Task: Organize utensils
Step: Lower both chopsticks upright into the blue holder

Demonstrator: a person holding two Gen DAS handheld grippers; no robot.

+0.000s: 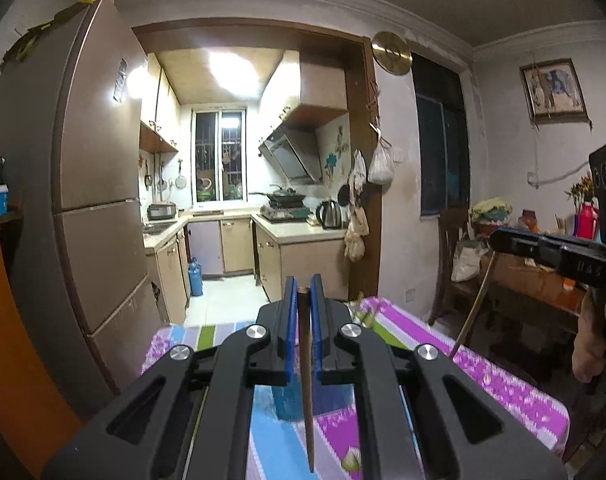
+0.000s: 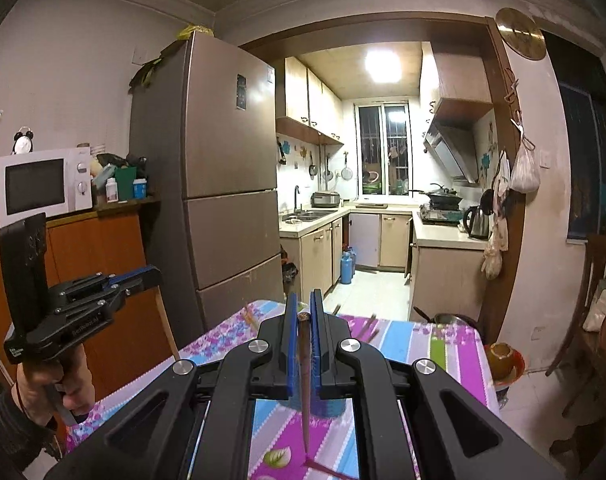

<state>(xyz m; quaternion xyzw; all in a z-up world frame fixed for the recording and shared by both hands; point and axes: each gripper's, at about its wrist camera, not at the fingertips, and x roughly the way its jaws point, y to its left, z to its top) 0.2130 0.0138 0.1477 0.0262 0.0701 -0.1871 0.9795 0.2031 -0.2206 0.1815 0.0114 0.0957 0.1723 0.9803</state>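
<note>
In the left wrist view the left gripper (image 1: 303,292) fills the lower centre of the frame, a chopstick (image 1: 306,376) between its fingers, pointing down over a cup (image 1: 287,404) on the table (image 1: 503,384). The right gripper (image 1: 499,238) sits at the right edge. The fridge (image 1: 99,184) stands at left, the kitchen behind at centre.

In the right wrist view the right gripper (image 2: 303,304) holds another chopstick (image 2: 304,376) at lower centre, the left gripper (image 2: 155,276) at lower left, the microwave (image 2: 43,186) at left
</note>
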